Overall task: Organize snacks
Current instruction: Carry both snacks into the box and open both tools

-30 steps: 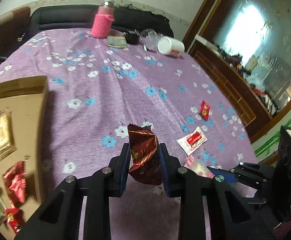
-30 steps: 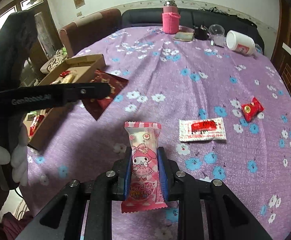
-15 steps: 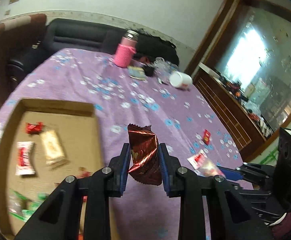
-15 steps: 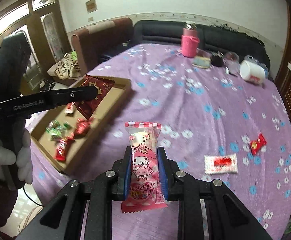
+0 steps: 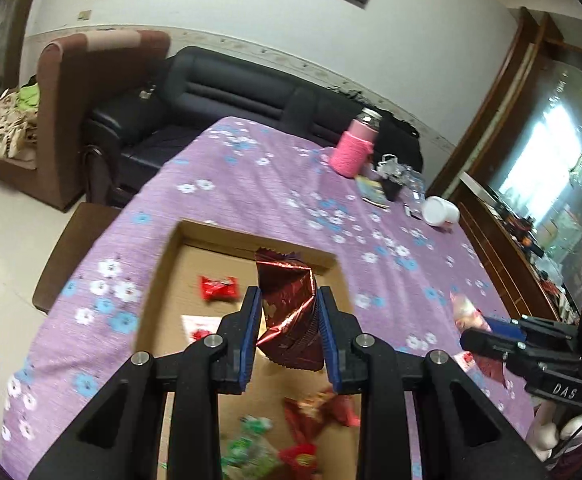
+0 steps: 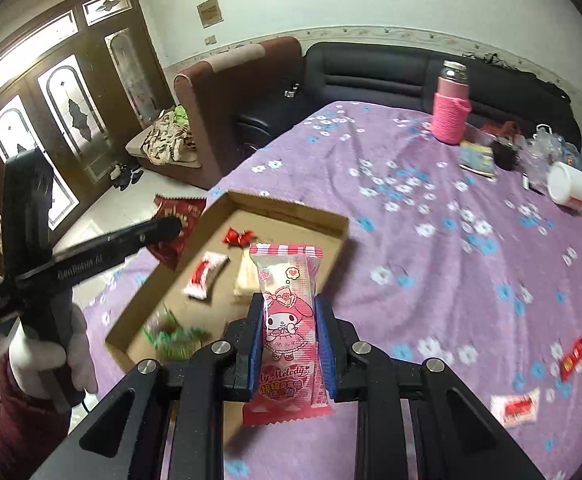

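My left gripper (image 5: 289,322) is shut on a dark red foil snack packet (image 5: 291,312) and holds it above the shallow cardboard box (image 5: 159,280). The box holds several snacks, among them a red wrapped candy (image 5: 217,288). My right gripper (image 6: 289,338) is shut on a pink My Melody snack packet (image 6: 289,320), held above the table by the box's near right corner (image 6: 343,226). The left gripper with its red packet (image 6: 175,224) shows at the left of the right wrist view. Loose on the purple cloth lie a red candy (image 6: 572,358) and a white-red packet (image 6: 515,405).
At the table's far end stand a pink-sleeved bottle (image 6: 450,108), a tipped white cup (image 6: 570,187), a small booklet (image 6: 477,154) and a black pot (image 6: 504,151). A black sofa (image 5: 227,96) and a brown armchair (image 5: 75,92) lie behind. A wooden cabinet (image 5: 507,248) stands right.
Both grippers have swung left and risen, each still holding its packet. The left one has gone from over the cloth to over the box. The box is now in front of both.
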A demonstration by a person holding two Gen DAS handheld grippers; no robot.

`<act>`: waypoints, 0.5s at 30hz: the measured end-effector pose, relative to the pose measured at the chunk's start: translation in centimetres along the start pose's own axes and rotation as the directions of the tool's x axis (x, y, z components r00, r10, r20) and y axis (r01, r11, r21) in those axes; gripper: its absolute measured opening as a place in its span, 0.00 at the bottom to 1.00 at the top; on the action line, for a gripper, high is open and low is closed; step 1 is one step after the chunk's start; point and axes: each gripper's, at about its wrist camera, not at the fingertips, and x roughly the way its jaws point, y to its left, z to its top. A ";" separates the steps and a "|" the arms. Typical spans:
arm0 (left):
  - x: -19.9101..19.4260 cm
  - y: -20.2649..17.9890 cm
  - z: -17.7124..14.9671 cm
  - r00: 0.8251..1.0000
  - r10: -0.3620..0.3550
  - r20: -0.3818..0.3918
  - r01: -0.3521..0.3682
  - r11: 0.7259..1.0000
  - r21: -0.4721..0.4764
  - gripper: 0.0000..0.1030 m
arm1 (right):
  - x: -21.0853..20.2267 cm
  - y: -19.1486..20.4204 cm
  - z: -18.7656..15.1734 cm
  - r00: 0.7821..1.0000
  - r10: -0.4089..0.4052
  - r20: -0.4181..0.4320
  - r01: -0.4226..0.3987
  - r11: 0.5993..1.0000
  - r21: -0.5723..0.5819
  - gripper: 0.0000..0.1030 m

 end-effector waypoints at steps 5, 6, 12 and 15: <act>1.8 2.5 0.3 1.000 0.014 -0.026 -0.015 1.000 -0.021 0.26 | 4.3 1.1 2.3 0.999 -0.002 -0.037 0.002 1.000 -0.004 0.25; 2.4 2.8 0.4 0.999 0.016 -0.039 -0.017 1.000 -0.024 0.26 | 5.6 1.4 2.8 0.999 -0.002 -0.054 0.002 1.000 -0.007 0.25; 4.5 4.0 0.5 0.997 0.027 -0.072 -0.029 0.999 -0.031 0.26 | 9.0 2.2 4.8 0.996 -0.015 -0.086 0.011 0.999 -0.049 0.25; 5.2 4.5 0.5 0.995 0.031 -0.098 -0.038 0.997 -0.071 0.26 | 9.3 2.0 5.9 0.996 -0.029 -0.082 0.025 0.998 -0.051 0.25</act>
